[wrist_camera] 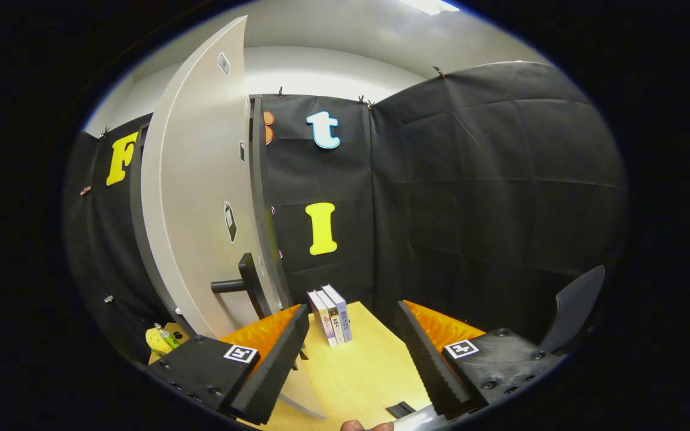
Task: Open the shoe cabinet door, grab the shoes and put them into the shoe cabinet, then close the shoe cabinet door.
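Tool [351, 341] fingers spread wide, nothing gripped, gap between them clear. Both ridged pads [426, 353] face inward and angle toward each other at the far ends. Each finger base carries a square marker tag. Tool is held roughly level. A fingertip of the person's hand [366, 425] shows just below the fingers.

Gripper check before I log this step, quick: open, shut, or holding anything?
Gripper: open, fingers spread apart with nothing between them, beside the tall white cabinet door with its black bar handle.
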Demonstrator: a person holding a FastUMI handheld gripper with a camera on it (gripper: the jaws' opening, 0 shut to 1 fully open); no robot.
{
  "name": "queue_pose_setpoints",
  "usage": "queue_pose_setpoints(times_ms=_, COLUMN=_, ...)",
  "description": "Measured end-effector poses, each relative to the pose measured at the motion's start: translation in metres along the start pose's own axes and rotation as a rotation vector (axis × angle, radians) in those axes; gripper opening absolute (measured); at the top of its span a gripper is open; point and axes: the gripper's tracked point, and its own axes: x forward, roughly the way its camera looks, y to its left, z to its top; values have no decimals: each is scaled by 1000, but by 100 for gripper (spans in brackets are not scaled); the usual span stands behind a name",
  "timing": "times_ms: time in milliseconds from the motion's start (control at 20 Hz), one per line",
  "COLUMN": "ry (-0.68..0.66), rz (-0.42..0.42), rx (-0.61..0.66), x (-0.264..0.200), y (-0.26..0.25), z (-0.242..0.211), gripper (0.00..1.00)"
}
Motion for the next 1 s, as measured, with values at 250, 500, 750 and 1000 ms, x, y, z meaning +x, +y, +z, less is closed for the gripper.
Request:
queue_pose_setpoints(times_ms=250, ry=14, rz=78, rx=10, x=-17, y=51, z=-11, gripper=97)
queue_pose_setpoints(times_ms=500, ry=34, rz=161, rx=28, x=-21, y=107, z=-20, gripper=97)
queue_pose_setpoints(times_ms=750, ry=27, rz=237, rx=30, x=-19, y=165, z=-19, gripper=97)
queue_pose_setpoints(times_ms=1000, ry=37, rz=342, rx=39, x=-6, y=226, z=-25, gripper=97)
